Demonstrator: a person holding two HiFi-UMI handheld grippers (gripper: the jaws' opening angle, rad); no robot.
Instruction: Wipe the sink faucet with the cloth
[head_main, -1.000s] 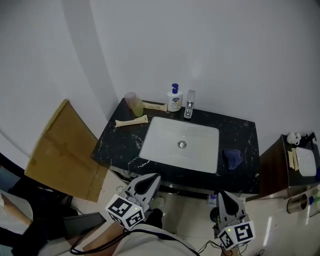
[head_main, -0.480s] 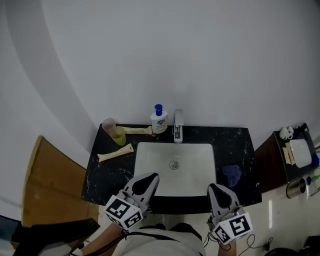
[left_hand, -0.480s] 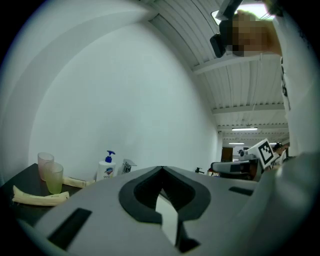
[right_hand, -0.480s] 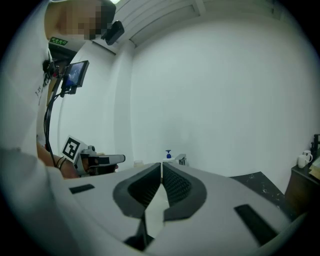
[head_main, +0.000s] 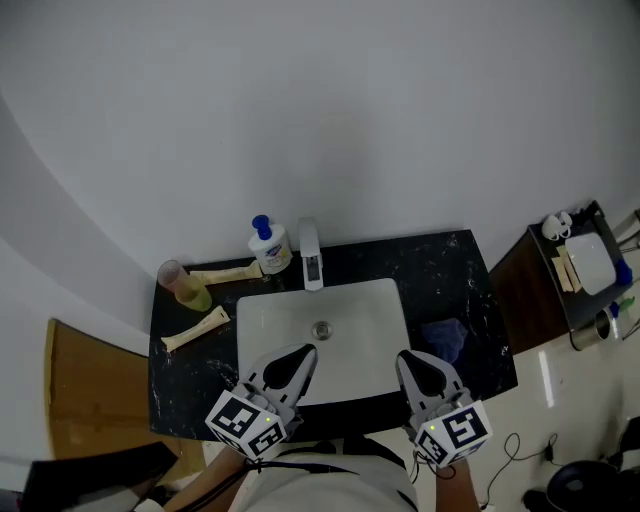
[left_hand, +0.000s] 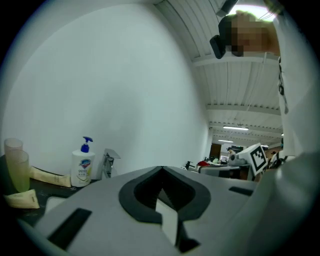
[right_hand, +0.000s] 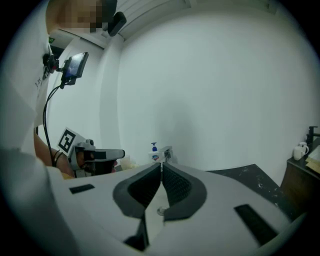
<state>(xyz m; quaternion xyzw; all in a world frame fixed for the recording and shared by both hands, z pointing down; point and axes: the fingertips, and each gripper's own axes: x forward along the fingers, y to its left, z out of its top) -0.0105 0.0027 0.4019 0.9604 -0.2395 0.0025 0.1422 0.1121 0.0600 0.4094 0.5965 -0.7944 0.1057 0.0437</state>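
**A:** What had changed for us in that last second?

**B:** We had come square up to the sink. A second earlier it lay farther off and skewed to the right. Now the left gripper (head_main: 297, 353) and the right gripper (head_main: 410, 358) hung over the near rim of the basin (head_main: 270, 320), side by side.

**A:** And the fingers?

**B:** Both pairs were clenched tight, tips meeting, with nothing between them. So we judged that the approach was about done and no wiping had begun. We had no cloth in hand yet.

**A:** Where was the cloth?

**B:** The cloth (head_main: 443, 339) lay on the black counter (head_main: 440, 270), just right of the basin and a little beyond the right gripper, not touching it. It looked dark blue and crumpled into a loose heap, soft enough to pinch by a fold, we reckoned. The right jaws would have had to part first.

**A:** And the faucet?

**B:** The faucet (head_main: 311, 266) stood upright at the far middle of the basin, bright metal, with the soap bottle (head_main: 268, 245) just to its left. We had touched neither.
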